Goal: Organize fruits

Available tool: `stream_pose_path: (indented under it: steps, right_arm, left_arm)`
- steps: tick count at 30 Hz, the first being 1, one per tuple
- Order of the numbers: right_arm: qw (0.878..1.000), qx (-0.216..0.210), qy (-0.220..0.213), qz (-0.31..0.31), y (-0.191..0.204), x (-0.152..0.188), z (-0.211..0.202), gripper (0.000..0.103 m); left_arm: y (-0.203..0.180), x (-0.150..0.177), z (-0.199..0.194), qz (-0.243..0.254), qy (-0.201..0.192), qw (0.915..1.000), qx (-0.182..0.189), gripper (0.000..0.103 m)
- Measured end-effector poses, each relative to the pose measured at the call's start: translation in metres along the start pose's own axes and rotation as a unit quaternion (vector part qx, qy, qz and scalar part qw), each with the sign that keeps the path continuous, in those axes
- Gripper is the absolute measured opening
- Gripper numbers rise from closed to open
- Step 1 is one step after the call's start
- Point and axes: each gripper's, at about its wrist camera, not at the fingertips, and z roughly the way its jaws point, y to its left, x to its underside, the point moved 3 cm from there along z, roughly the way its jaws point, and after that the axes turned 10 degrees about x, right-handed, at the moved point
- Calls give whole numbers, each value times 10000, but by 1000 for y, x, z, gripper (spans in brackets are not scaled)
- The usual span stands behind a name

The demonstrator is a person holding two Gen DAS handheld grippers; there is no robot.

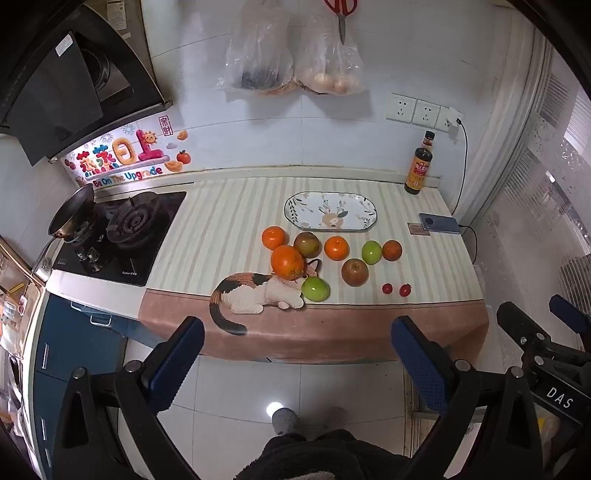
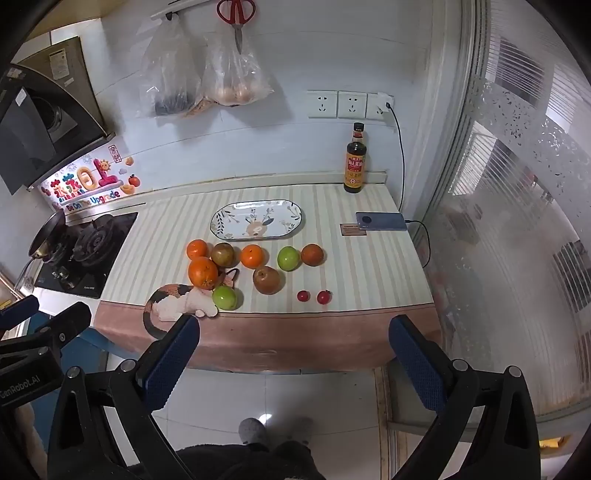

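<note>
Several fruits lie on the striped cloth: a big orange (image 1: 287, 261) (image 2: 202, 272), a green apple (image 1: 316, 289) (image 2: 224, 297), a brownish apple (image 1: 354, 272) (image 2: 266, 280), and two cherry tomatoes (image 1: 387, 288) (image 2: 303, 295). Behind them sits an oval patterned plate (image 1: 295, 212) (image 2: 221, 223) with nothing on it. My left gripper (image 1: 297, 332) hovers open before the counter's front edge, well short of the fruit. My right gripper (image 2: 295, 332) is likewise open and holds nothing. Each gripper shows at the edge of the other's view.
A gas stove (image 1: 122, 236) with a pan (image 1: 72, 210) stands at the left. A sauce bottle (image 2: 355, 160) and a charging phone (image 2: 380, 220) sit at the back right. Bags (image 2: 207, 77) and scissors (image 2: 236, 16) hang on the wall. A person's feet (image 1: 286, 421) show on the floor.
</note>
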Motion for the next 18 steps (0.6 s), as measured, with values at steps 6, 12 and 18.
stream_pose_path:
  steps: [6, 12, 18]
  right_arm:
    - [10000, -31, 7, 18, 1, 0, -2, 103]
    - [10000, -19, -14, 16, -1, -1, -4, 103]
    - [10000, -27, -27, 28, 0, 2, -5, 103]
  left_arm:
    - [0, 0, -1, 16, -36, 10000, -3, 103]
    - [0, 0, -1, 14, -53, 10000, 1, 103]
    - [0, 0, -1, 16, -58, 10000, 5, 103]
